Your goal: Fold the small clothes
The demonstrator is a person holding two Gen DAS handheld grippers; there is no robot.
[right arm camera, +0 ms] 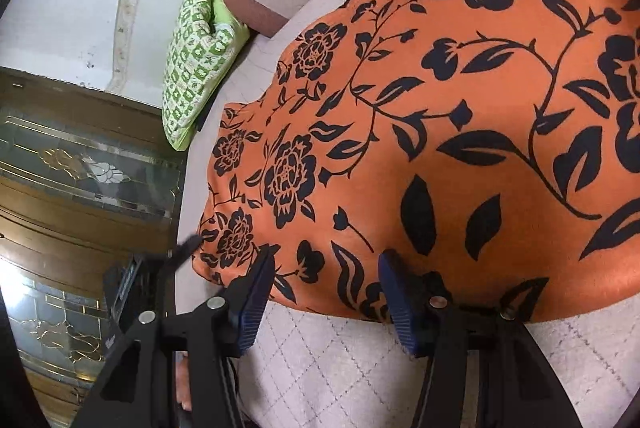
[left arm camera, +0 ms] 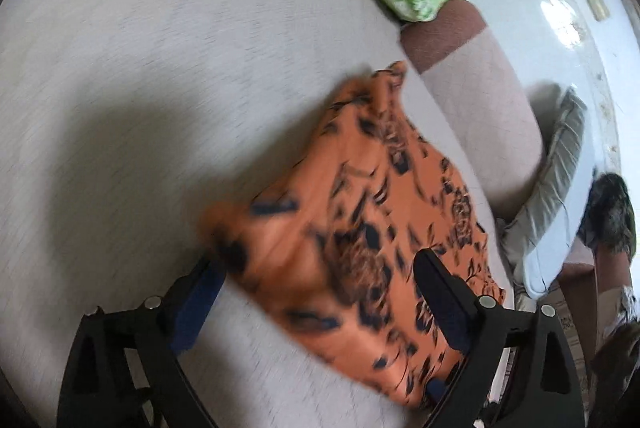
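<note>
Lying flat on pale quilted cushion: orange floral garment, thin, limp (likely slippery). Left gripper spread wide, right gripper half open, nothing clamped. Hem edge judged best pinched.

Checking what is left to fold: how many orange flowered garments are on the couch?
1: the orange garment lies on the pale couch seat, beside the green cushion. Others may lie outside the views.

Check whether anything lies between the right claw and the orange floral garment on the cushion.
Nothing visible does. The right claw stands open right at the near edge of the orange floral garment, with only bare quilted cushion beneath it. The green patterned pillow lies off to the side, beyond the garment's far corner.
</note>
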